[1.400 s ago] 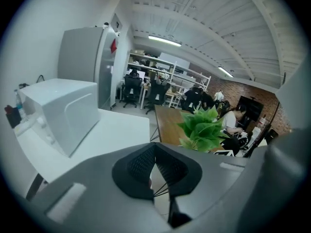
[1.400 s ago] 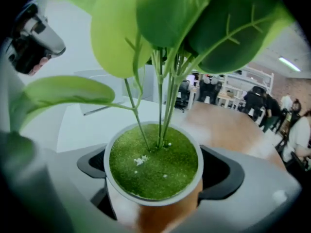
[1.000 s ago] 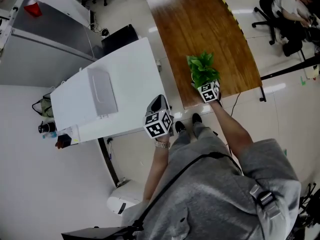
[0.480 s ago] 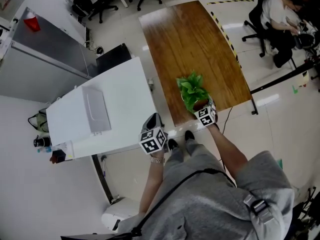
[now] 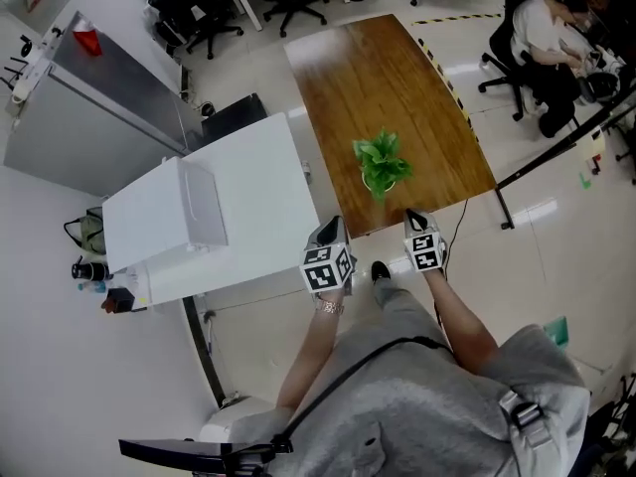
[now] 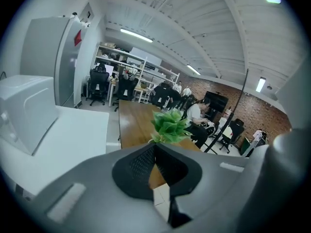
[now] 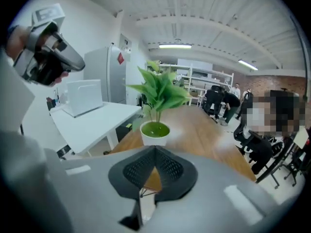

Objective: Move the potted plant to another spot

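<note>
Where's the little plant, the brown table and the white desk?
potted plant (image 5: 380, 163), head view, on its green leaves.
wooden table (image 5: 378, 73), head view, on its bare top.
white desk (image 5: 263, 195), head view, on its bare top.

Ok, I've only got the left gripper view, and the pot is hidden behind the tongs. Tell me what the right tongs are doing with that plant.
Observer: Nothing. In the right gripper view the right gripper has its tongs shut together and empty. The potted plant stands beyond them.
Operator: Give me its state.
Observer: It is upright on the wooden table, in a white pot, and the tongs do not touch it.
Operator: Now place it on the table for me.
Observer: In the head view it stands near the table's near end, with a strip of bare wood between it and the right gripper.
</note>
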A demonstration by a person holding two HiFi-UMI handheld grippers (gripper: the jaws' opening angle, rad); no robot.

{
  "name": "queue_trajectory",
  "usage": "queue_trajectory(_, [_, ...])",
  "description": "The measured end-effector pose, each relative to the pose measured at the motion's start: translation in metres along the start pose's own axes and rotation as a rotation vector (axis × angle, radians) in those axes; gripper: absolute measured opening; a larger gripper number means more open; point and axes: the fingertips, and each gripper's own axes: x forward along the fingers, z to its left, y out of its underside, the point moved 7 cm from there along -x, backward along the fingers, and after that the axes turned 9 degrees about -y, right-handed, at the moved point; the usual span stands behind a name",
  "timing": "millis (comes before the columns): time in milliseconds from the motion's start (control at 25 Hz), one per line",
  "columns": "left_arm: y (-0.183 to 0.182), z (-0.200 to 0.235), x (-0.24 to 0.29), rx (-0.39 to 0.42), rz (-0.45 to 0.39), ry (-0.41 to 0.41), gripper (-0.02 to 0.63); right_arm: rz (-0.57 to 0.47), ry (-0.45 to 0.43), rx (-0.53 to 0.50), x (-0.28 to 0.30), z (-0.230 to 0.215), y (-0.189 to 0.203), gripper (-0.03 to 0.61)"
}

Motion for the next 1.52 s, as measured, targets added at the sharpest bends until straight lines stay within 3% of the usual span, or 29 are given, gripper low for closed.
queue_trajectory(160, [0.029, 0.006, -0.055, 0.035, -0.040, 0.014, 0.015, -0.075, -0.064, 0.053, -0.033, 0.057, -0.021, 0.000])
queue_trajectory(280, [0.068, 0.023, -0.100, 0.062, -0.005, 0.012, 0.014, -0.055, -0.146, 0.077, -0.051, 0.120, -0.023, 0.002])
queue_trajectory(440, [0.113, 0.039, -0.150, 0.003, 0.036, 0.023, 0.015, -0.007, -0.213, 0.081, -0.082, 0.203, -0.031, 0.002])
queue_trajectory(640, [0.132, 0.041, -0.194, -0.002, 0.008, 0.017, 0.015, -0.014, -0.312, 0.016, -0.119, 0.267, -0.050, 0.002])
queue_trajectory(1040, [0.120, 0.022, -0.209, 0.026, -0.064, 0.000, 0.015, -0.084, -0.400, 0.050, -0.166, 0.280, -0.068, 0.002])
queue_trajectory(1520, [0.120, -0.005, -0.201, 0.068, -0.055, 0.009, 0.014, -0.125, -0.469, 0.060, -0.184, 0.266, -0.074, 0.000])
